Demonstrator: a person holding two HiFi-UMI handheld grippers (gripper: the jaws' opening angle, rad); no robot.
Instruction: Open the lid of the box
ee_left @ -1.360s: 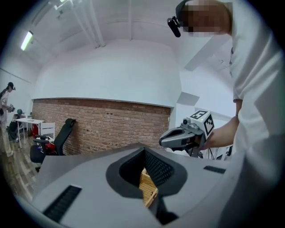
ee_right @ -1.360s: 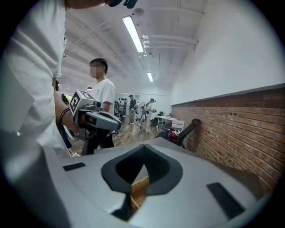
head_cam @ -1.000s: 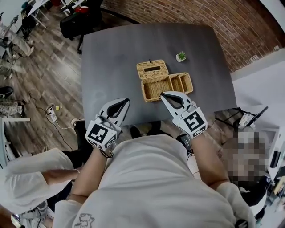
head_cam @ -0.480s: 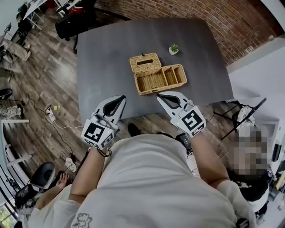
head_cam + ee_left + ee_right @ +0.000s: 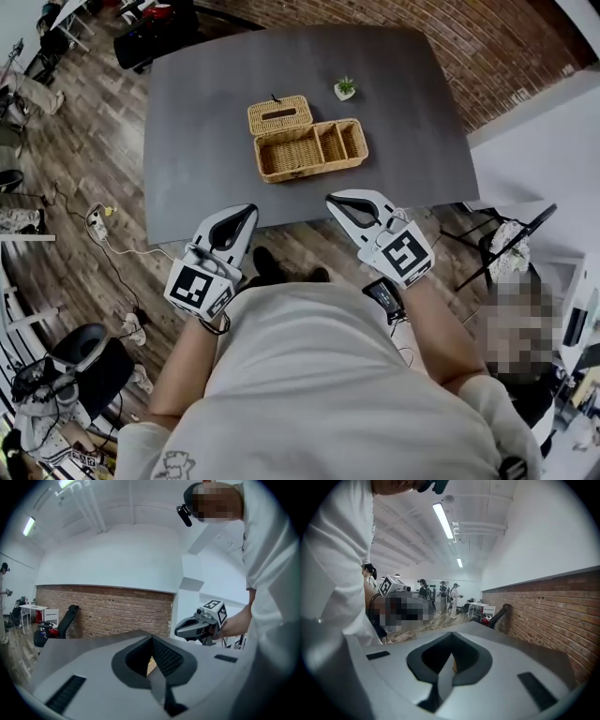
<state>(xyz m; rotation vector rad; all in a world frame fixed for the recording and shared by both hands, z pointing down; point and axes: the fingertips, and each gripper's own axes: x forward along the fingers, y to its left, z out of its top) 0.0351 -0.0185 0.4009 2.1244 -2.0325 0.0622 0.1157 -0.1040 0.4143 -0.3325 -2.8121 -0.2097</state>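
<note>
The wicker box point(image 5: 309, 150) sits on the dark table point(image 5: 206, 141) in the head view. Its lid point(image 5: 279, 114) is folded back flat behind the box's left part, and the compartments show. Both grippers are held close to the person's body, short of the table's near edge and well apart from the box. My left gripper point(image 5: 248, 212) is shut and holds nothing, and its own view point(image 5: 151, 638) shows the jaws together. My right gripper point(image 5: 331, 200) is likewise shut and holds nothing point(image 5: 452, 635). Each gripper shows in the other's view: the right gripper point(image 5: 197, 626) and the left gripper point(image 5: 392, 587).
A small potted plant point(image 5: 345, 89) stands on the table behind the box. A black office chair point(image 5: 155, 37) is beyond the far left corner. A folding chair point(image 5: 511, 239) stands at the right. A power strip with cables point(image 5: 98, 223) lies on the wood floor at the left.
The view has drawn back from the table: box and table now sit farther away and more to the left. Both grippers have come off the table's near edge, still shut.
</note>
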